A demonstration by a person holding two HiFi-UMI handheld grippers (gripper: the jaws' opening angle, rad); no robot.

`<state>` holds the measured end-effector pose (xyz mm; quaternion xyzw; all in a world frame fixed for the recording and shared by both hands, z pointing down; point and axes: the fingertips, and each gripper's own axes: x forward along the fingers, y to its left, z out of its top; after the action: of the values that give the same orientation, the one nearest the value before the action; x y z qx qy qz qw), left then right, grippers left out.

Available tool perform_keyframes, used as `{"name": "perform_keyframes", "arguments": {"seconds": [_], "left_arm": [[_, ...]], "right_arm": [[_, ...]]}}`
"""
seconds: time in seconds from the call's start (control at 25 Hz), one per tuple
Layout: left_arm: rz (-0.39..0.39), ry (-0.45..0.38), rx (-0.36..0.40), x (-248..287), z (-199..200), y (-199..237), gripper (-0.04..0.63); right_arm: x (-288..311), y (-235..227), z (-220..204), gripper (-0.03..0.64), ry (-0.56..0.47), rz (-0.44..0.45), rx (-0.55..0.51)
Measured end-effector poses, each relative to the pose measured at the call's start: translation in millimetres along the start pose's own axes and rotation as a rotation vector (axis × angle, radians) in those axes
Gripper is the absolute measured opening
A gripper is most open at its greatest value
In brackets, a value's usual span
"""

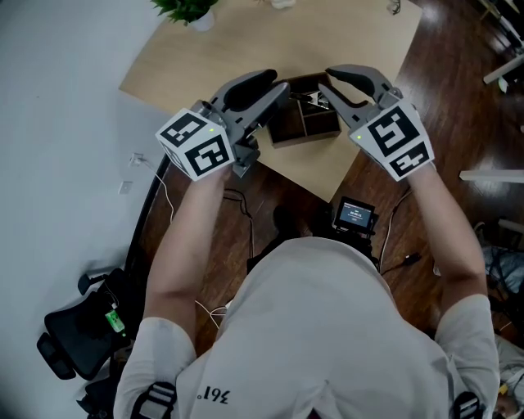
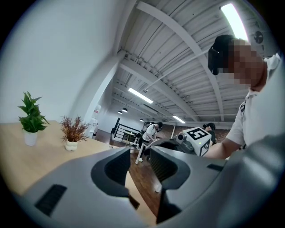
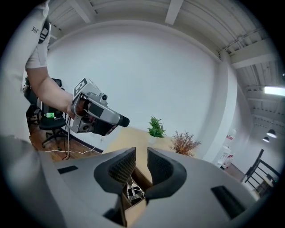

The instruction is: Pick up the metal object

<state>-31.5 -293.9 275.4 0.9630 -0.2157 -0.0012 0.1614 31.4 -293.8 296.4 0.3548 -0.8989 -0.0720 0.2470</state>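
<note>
A dark brown wooden compartment box stands near the front edge of the light wooden table. In the right gripper view a small shiny metal object lies in a compartment of that box, just below the jaws. My right gripper hovers over the box and tilts down; it is open, with only a narrow gap and nothing between its pads. My left gripper is held level at the box's left side, open and empty. The two point toward each other.
A green plant in a white pot and a reddish dried plant stand at the table's far side. A white wall runs along the left. On the dark wood floor are cables, a black office chair and a small screen device.
</note>
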Motion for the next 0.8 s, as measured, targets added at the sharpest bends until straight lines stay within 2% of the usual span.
{"name": "perform_keyframes", "arguments": {"seconds": [0.2, 0.28, 0.52, 0.8], "left_arm": [[0.027, 0.041, -0.053, 5, -28, 21, 0.112], [0.036, 0.067, -0.078, 6, -42, 28, 0.160], [0.060, 0.133, -0.128, 8, -80, 41, 0.160], [0.064, 0.182, -0.171, 11, -112, 45, 0.160]], "right_arm": [[16, 4, -24, 0.058, 0.057, 0.032, 0.021], [24, 5, -37, 0.058, 0.082, 0.044, 0.047], [38, 17, -69, 0.058, 0.161, 0.076, 0.044], [48, 30, -100, 0.058, 0.208, 0.101, 0.089]]}}
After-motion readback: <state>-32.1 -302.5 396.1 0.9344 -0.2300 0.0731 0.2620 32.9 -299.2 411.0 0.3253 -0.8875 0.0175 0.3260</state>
